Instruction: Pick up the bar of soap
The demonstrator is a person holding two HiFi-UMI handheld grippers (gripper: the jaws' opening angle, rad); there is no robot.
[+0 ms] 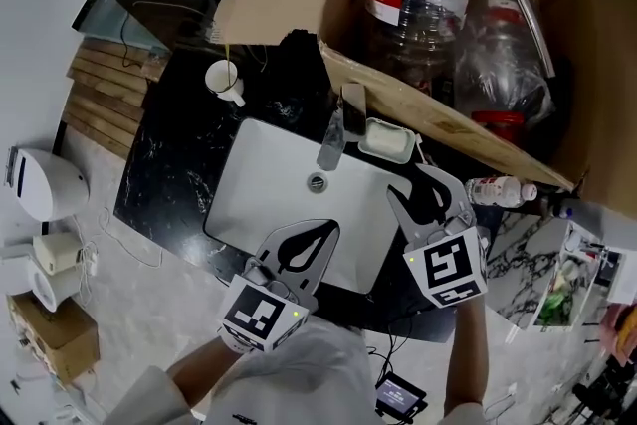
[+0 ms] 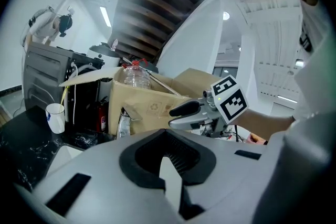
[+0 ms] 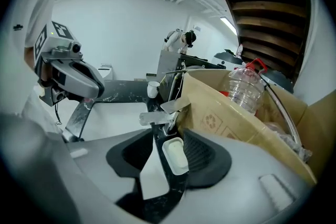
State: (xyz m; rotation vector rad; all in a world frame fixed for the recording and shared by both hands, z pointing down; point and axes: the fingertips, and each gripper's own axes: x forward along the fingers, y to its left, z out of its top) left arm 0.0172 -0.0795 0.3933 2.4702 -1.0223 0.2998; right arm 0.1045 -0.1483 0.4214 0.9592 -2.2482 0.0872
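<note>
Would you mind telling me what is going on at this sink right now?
A person holds a two-jaw gripper in each hand over the white sink. The right gripper is open and lined up on the bar of soap, which lies in its dish beside the faucet; its pads are not on the soap. The left gripper hangs shut and empty above the basin. The soap has not been picked up yet.
</note>
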